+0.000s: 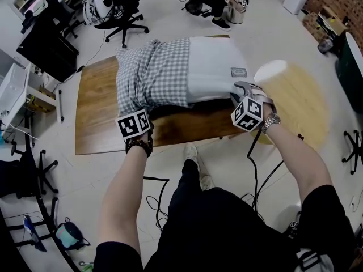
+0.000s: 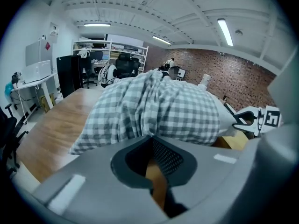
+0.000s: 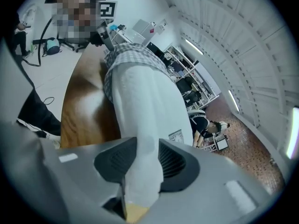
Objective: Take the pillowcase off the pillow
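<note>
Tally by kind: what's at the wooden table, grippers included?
pillow: 1
pillowcase, grey check: 1
grippers: 2, left gripper and right gripper
Total: 4

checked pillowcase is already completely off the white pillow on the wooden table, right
Not completely off: the checked pillowcase still covers the left part of the white pillow on the wooden table. The head view shows it.
</note>
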Tool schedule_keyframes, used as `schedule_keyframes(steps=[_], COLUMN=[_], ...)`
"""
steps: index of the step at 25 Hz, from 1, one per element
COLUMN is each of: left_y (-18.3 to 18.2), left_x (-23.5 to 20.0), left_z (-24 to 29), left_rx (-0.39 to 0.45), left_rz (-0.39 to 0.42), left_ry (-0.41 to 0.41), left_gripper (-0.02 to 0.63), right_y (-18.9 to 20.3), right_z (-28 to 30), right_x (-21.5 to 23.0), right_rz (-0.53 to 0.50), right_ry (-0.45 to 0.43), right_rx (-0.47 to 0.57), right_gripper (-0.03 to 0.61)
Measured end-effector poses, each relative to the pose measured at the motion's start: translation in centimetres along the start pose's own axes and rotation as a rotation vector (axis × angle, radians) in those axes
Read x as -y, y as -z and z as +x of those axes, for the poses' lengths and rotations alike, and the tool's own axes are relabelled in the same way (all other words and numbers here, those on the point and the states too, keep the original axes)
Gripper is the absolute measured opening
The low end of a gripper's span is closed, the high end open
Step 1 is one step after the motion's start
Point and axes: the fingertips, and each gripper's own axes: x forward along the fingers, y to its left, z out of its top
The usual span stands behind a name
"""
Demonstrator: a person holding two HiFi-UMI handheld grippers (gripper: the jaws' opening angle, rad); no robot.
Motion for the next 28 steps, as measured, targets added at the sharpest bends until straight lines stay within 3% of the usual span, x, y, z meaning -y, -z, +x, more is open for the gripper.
schedule_keyframes(steps=[8,17,28], left_y=[0.5,0.8,-2.2], left_x=[5.6,9.8,12.8], left_z=[-3.3,-7.7,-8.2], left_rx=[0.048,0.117,0.108], left_rz=[0.043,0.109,0.215], left_ry=[0.083,0.1,0.19], left_gripper=[0.005,0.008,0.11], right_y=[-1.2,-1.3,-5.2], right_z=[-4.0,-8.7,-9.8], right_x=[-1.2,-2.4,-1.0], right_rz=[-0.006,-0.009,-0.008], right_ry=[0.04,0.072,0.039], right_rx=[0.07,0.12,0.165], right_gripper=[0.144,0.144,0.144])
